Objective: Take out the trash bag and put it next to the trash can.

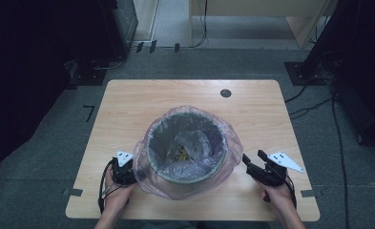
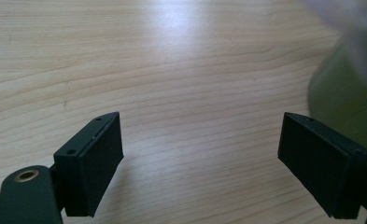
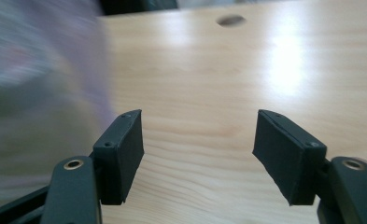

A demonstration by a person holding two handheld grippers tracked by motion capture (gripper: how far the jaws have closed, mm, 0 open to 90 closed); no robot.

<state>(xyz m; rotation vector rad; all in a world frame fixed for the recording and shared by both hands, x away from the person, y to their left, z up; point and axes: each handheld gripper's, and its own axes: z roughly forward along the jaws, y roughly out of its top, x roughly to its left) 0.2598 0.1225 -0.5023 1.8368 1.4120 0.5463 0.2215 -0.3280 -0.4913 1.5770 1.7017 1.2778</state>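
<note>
While both grippers stand released | left gripper (image 1: 130,164) against purple liner (image 1: 144,157), right gripper (image 1: 253,163) apart | bin (image 1: 186,148) mid-tabletop toward near edge | risk: one-sided tug on thin film tears it or tips bin

The bin (image 1: 185,150) stands on the surface (image 1: 128,105), a little toward the near edge, with a bag (image 1: 142,160) draped over its rim and some rubbish (image 1: 187,148) lying inside. The left claw (image 1: 128,172) sits just beside the bin's left, the right claw (image 1: 253,161) near its right. A round hole (image 1: 225,93) lies in the surface behind the bin, toward the right
</note>
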